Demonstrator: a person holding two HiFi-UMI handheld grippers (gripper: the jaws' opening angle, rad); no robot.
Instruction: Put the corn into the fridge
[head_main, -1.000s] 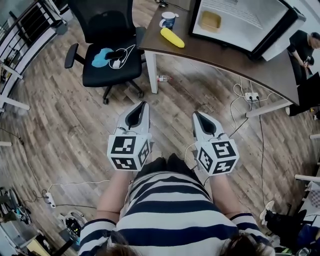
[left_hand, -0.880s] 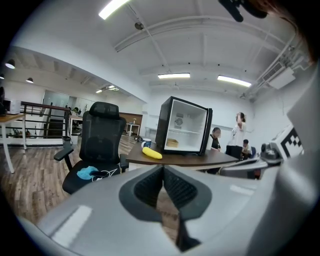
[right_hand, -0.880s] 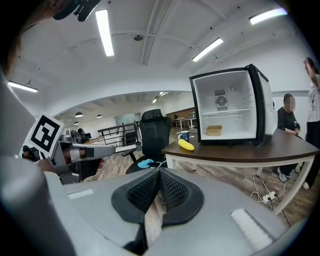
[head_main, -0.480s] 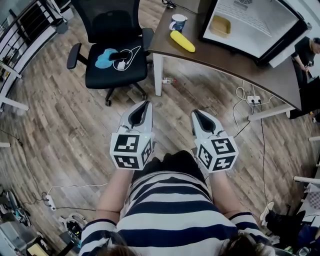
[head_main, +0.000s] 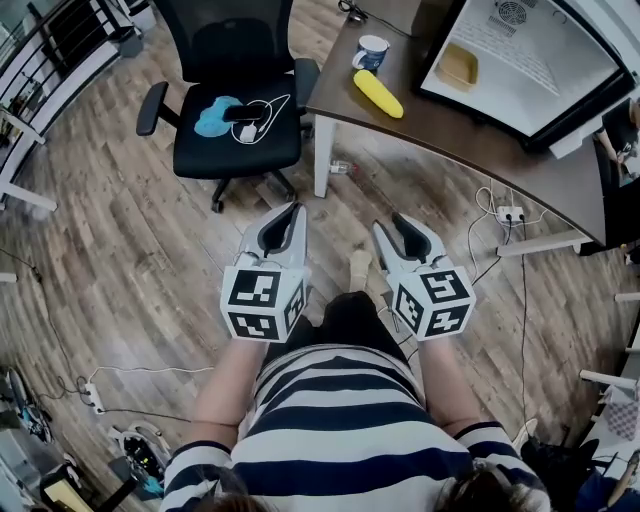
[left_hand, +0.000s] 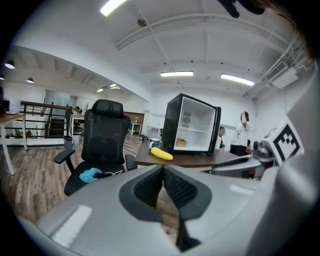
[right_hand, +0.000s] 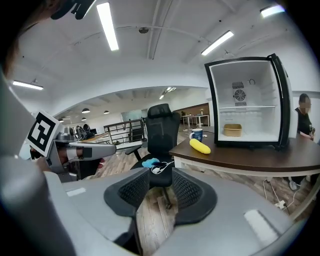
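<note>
The yellow corn (head_main: 378, 93) lies on the brown desk (head_main: 455, 135) beside a blue and white mug (head_main: 371, 50), in front of the open black mini fridge (head_main: 530, 60). Both grippers hang over the wooden floor, well short of the desk and pointing towards it. My left gripper (head_main: 291, 209) is shut, its pads meeting with nothing between them (left_hand: 163, 169). The jaws of my right gripper (head_main: 391, 224) have just been opening and now stand apart with only floor showing in the gap (right_hand: 161, 180). The corn (right_hand: 200, 146) and fridge (right_hand: 247, 102) lie ahead to the right.
A black office chair (head_main: 235, 110) with a blue cloth and a cable on its seat stands left of the desk. A tan tray (head_main: 459, 66) sits inside the fridge. A small bottle (head_main: 341, 168) lies by the desk leg, and a power strip (head_main: 510, 213) lies on the floor.
Both grippers and I have come closer to the desk, so desk, corn and fridge sit nearer in view. The right gripper's jaws, shut before, now stand parted.
</note>
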